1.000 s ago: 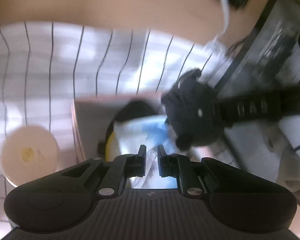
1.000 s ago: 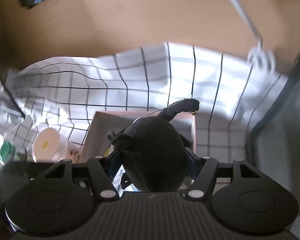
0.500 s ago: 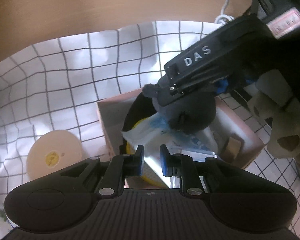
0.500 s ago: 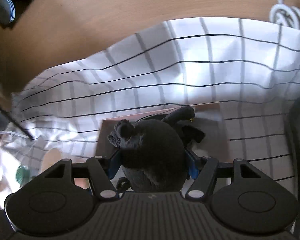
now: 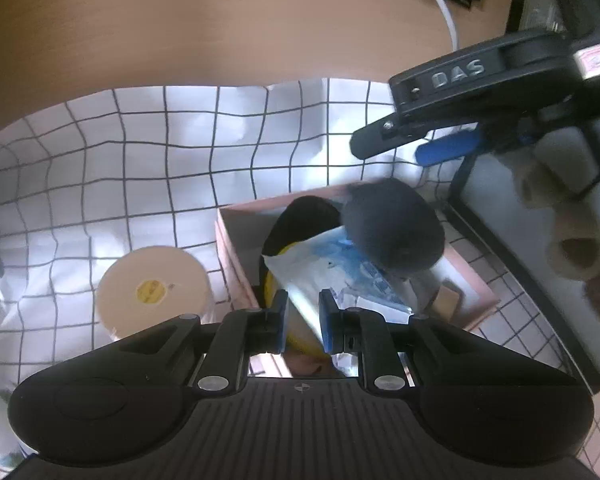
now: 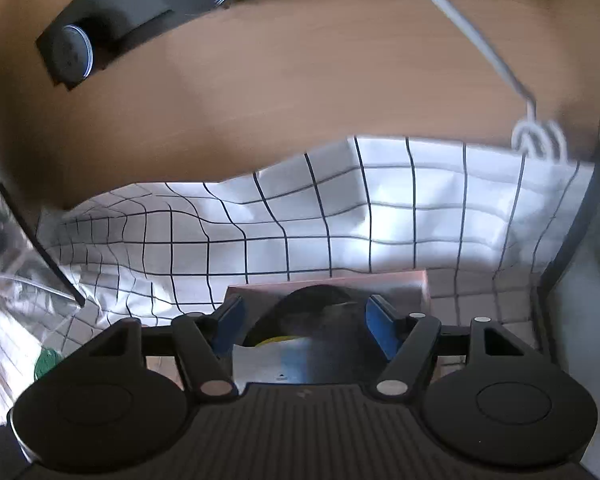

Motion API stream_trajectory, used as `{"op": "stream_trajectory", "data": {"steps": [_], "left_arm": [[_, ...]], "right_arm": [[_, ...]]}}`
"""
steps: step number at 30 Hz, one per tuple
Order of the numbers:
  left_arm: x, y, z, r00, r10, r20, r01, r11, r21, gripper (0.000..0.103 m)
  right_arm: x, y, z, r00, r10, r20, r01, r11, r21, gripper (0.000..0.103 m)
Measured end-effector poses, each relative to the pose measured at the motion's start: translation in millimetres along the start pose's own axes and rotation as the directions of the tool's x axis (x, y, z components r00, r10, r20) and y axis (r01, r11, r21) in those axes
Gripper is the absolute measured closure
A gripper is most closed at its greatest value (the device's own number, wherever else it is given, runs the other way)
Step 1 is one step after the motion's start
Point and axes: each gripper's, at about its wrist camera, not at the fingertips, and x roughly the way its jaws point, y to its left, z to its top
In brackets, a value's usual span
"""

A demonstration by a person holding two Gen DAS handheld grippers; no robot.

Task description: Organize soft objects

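A pink cardboard box (image 5: 236, 248) sits on the checked cloth (image 5: 140, 160). It holds a black-and-yellow soft item (image 5: 300, 216), a white and blue plastic bag (image 5: 312, 268) and a dark plush toy (image 5: 392, 228), blurred, on top. My right gripper (image 5: 400, 152) hangs open above the plush, apart from it. In the right wrist view the right gripper (image 6: 305, 320) has bare blue pads (image 6: 380, 324) over the box (image 6: 380, 280). My left gripper (image 5: 303, 320) is at the box's near side with its jaws closing. The bag's edge shows in the gap, and no pad visibly presses on it.
A cream tape roll (image 5: 154, 292) lies left of the box. A beige plush (image 5: 572, 248) rests on a dark-framed rack at the right. A black power strip (image 6: 140, 12) and a white cable (image 5: 444, 8) lie on the wooden desk beyond the cloth.
The right gripper let go of the dark plush, which now lies in the box, and lifted away up and right. The left gripper's jaws widened from nearly shut and it drew back.
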Motion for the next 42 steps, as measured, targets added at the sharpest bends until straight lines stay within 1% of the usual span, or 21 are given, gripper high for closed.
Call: {"op": "stream_trajectory", "data": {"steps": [2, 4, 6, 9, 12, 15, 16, 17, 19, 21, 23, 27, 29, 32, 33, 35, 36, 37, 39, 40, 42], "left_arm": [[-8.9, 4.2, -5.1, 1.000, -0.018, 0.009, 0.018, 1.000, -0.007, 0.083], [-17.7, 9.7, -11.6, 0.999, -0.032, 0.020, 0.032, 0.999, -0.005, 0.083], [-25.8, 17.0, -18.7, 0.999, -0.039, 0.030, 0.039, 0.999, -0.009, 0.083], [-32.4, 29.5, -27.9, 0.999, -0.035, 0.042, 0.036, 0.999, -0.035, 0.083], [-37.1, 38.2, -36.1, 0.999, 0.004, 0.053, 0.000, 0.998, -0.068, 0.083], [-45.5, 42.2, -46.2, 0.996, 0.053, 0.072, -0.045, 0.993, -0.111, 0.083], [-50.3, 43.1, -50.7, 0.994, 0.069, 0.081, -0.058, 0.990, -0.129, 0.083], [-54.8, 43.3, -56.5, 0.992, 0.089, 0.093, -0.074, 0.986, -0.150, 0.083], [-62.3, 39.8, -70.6, 0.983, 0.141, 0.118, -0.117, 0.975, -0.187, 0.083], [-68.3, 32.5, -89.8, 0.967, 0.220, 0.126, -0.187, 0.956, -0.227, 0.083], [-73.2, 26.4, -111.5, 0.955, 0.278, 0.106, -0.239, 0.929, -0.284, 0.083], [-78.7, 1.6, -152.3, 0.902, 0.430, 0.037, -0.392, 0.850, -0.351, 0.083], [-80.2, -10.8, -166.8, 0.887, 0.462, 0.006, -0.427, 0.824, -0.374, 0.083], [-78.1, -31.7, -186.2, 0.865, 0.500, -0.036, -0.476, 0.796, -0.374, 0.083], [-76.5, -38.7, -190.5, 0.860, 0.509, -0.041, -0.486, 0.791, -0.373, 0.083], [-72.0, -52.1, -197.0, 0.852, 0.522, -0.049, -0.501, 0.782, -0.371, 0.082], [-69.9, -60.0, -198.4, 0.839, 0.542, -0.034, -0.516, 0.775, -0.364, 0.082], [-67.2, -66.9, -198.0, 0.834, 0.551, -0.028, -0.524, 0.774, -0.355, 0.082], [-64.0, -79.1, -199.5, 0.829, 0.559, -0.016, -0.528, 0.774, -0.351, 0.082], [-61.4, -84.9, -199.1, 0.830, 0.557, -0.010, -0.524, 0.775, -0.352, 0.082], [-56.3, -93.8, -199.4, 0.827, 0.562, 0.002, -0.525, 0.775, -0.350, 0.081]], "right_arm": [[21.6, -2.8, -10.1, 0.998, -0.016, -0.064, 0.018, 0.999, 0.028, 0.061], [43.6, -9.0, -22.2, 0.992, -0.029, -0.126, 0.038, 0.997, 0.071, 0.069], [57.2, -17.7, -34.0, 0.986, -0.022, -0.164, 0.044, 0.990, 0.135, 0.070], [48.8, -16.9, -38.8, 0.991, -0.012, -0.130, 0.030, 0.990, 0.135, 0.070], [22.1, -17.2, -31.1, 0.995, 0.049, -0.090, -0.037, 0.991, 0.128, 0.070], [-21.7, -21.0, -26.3, 0.998, 0.054, 0.011, -0.055, 0.993, 0.103, 0.059], [-34.3, -22.0, -29.0, 0.998, 0.040, 0.043, -0.044, 0.995, 0.086, 0.049], [-44.8, -23.6, -33.2, 0.997, 0.029, 0.069, -0.034, 0.997, 0.069, 0.045], [-60.2, -27.0, -47.5, 0.994, 0.048, 0.101, -0.050, 0.998, 0.025, 0.043], [-64.8, -29.5, -64.4, 0.993, 0.075, 0.090, -0.074, 0.997, -0.018, 0.043], [-61.8, -26.3, -90.0, 0.995, 0.085, 0.053, -0.080, 0.992, -0.093, 0.043], [-55.9, -13.6, -143.5, 0.994, 0.111, 0.000, -0.107, 0.959, -0.263, 0.043], [-45.4, -7.1, -168.1, 0.990, 0.129, -0.059, -0.141, 0.933, -0.330, 0.043], [-27.2, 0.7, -197.3, 0.986, 0.103, -0.132, -0.148, 0.906, -0.396, 0.043], [-24.0, 2.8, -204.1, 0.985, 0.097, -0.146, -0.150, 0.899, -0.411, 0.043], [-26.2, 8.4, -214.9, 0.991, 0.095, -0.099, -0.131, 0.873, -0.471, 0.039], [-25.3, 10.8, -217.4, 0.991, 0.090, -0.099, -0.127, 0.862, -0.491, 0.038], [-26.5, 11.3, -219.4, 0.992, 0.095, -0.085, -0.125, 0.857, -0.501, 0.036], [-24.8, 8.2, -219.3, 0.993, 0.092, -0.069, -0.114, 0.866, -0.487, 0.028], [-23.3, 4.5, -218.3, 0.994, 0.087, -0.066, -0.108, 0.878, -0.466, 0.020], [-20.5, -2.7, -219.1, 0.996, 0.074, -0.038, -0.084, 0.887, -0.453, 0.015]]}}
